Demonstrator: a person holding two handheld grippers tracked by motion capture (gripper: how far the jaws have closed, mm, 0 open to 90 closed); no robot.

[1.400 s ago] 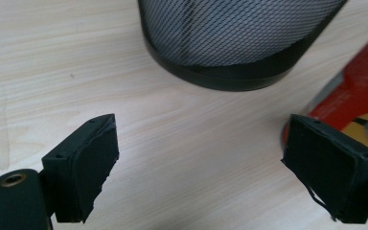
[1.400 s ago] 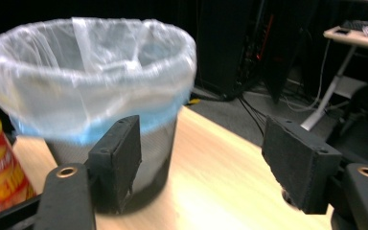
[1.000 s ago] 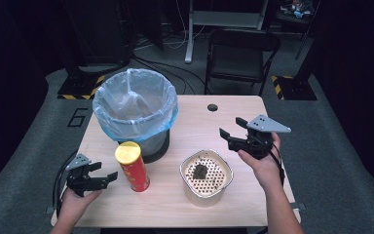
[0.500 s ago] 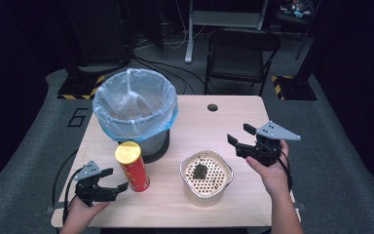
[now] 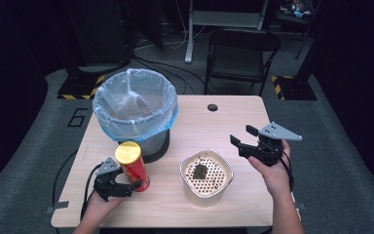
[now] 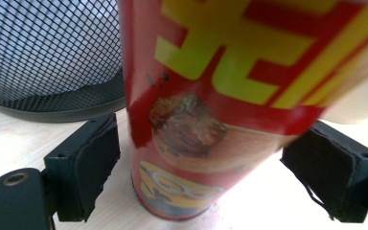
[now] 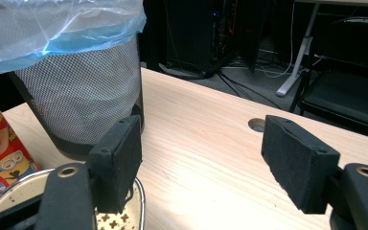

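Chip can (image 6: 211, 110) is getting chopped off by the top edge in the left gripper view, lettering smearing into blur. Dark lump (image 5: 199, 171) sitting in the white strainer (image 5: 222, 185) is looking too small to identify.

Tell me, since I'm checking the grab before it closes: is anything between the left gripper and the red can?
Nothing visible is. The red can stands upright between the open jaws of the left gripper, with a bare gap at each pad. The mesh bin stands behind the can, not in the way.
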